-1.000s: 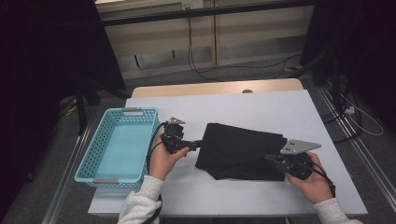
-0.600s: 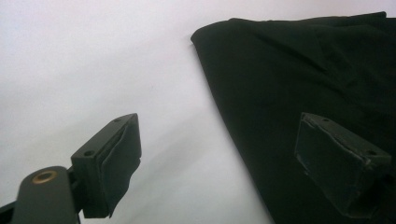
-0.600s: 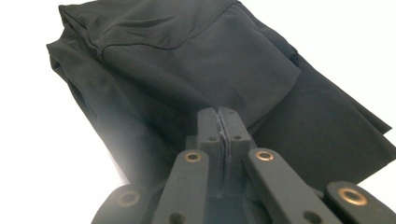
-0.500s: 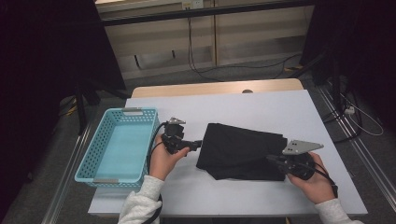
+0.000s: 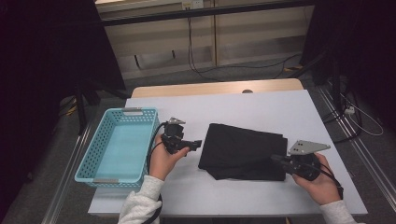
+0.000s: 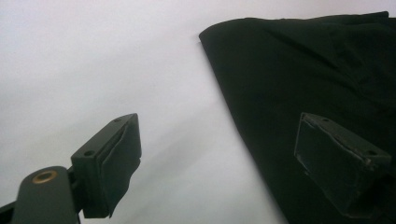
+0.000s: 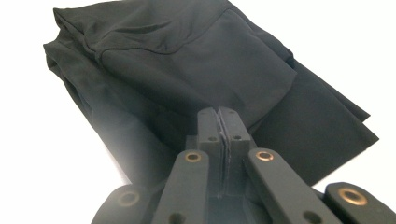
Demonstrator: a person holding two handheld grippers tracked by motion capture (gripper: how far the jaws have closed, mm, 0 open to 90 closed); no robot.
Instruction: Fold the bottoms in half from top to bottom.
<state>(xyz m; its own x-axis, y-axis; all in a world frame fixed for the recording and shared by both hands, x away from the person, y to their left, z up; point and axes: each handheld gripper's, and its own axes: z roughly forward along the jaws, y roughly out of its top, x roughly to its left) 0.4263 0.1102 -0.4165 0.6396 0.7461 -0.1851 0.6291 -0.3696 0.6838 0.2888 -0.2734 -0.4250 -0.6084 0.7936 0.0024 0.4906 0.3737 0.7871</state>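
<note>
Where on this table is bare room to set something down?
The white table is bare behind the folded black cloth, along its front edge between the forearms, and inside the blue basket. It is crowded where the left gripper and right gripper flank the cloth.

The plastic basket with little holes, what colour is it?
Light blue basket, clearest in the high view.

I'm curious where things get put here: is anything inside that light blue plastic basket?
The light blue perforated plastic basket shows a bare blue floor with nothing lying on it. Its near wall covers a thin strip of floor right behind it.
</note>
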